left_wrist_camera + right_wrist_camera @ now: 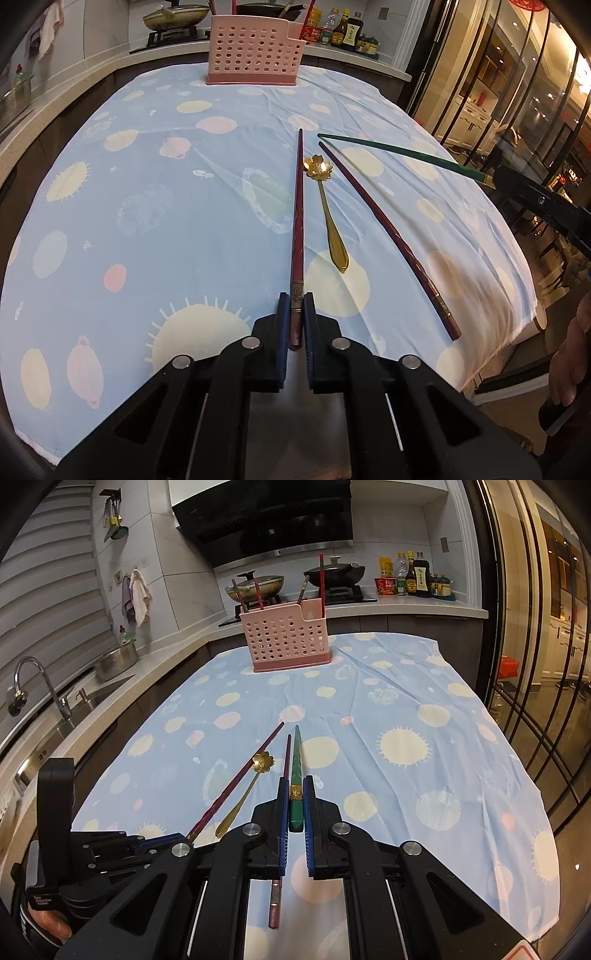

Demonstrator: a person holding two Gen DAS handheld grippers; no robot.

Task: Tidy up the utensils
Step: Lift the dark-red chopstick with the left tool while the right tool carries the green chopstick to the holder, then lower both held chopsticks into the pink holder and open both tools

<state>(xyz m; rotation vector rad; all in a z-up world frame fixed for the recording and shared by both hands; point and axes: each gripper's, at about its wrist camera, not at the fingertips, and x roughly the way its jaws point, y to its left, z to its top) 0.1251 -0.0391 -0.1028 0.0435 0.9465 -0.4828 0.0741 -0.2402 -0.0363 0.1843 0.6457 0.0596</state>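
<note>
My left gripper (296, 306) is shut on the thick end of a dark red chopstick (297, 229) that points away over the cloth; it also shows in the right wrist view (236, 786). My right gripper (295, 790) is shut on a green chopstick (296, 764), held above the table; it shows in the left wrist view (391, 153) too. A second dark red chopstick (388, 236) and a gold flower-bowl spoon (327, 206) lie on the cloth between them. The pink perforated utensil holder (255, 51) stands at the far end and holds several utensils (322, 583).
The table carries a light blue planet-print cloth (147, 184). Behind it is a counter with pans on a stove (258, 585) and sauce bottles (413, 576). A sink and tap (37, 686) are at the left, glass doors (535, 627) at the right.
</note>
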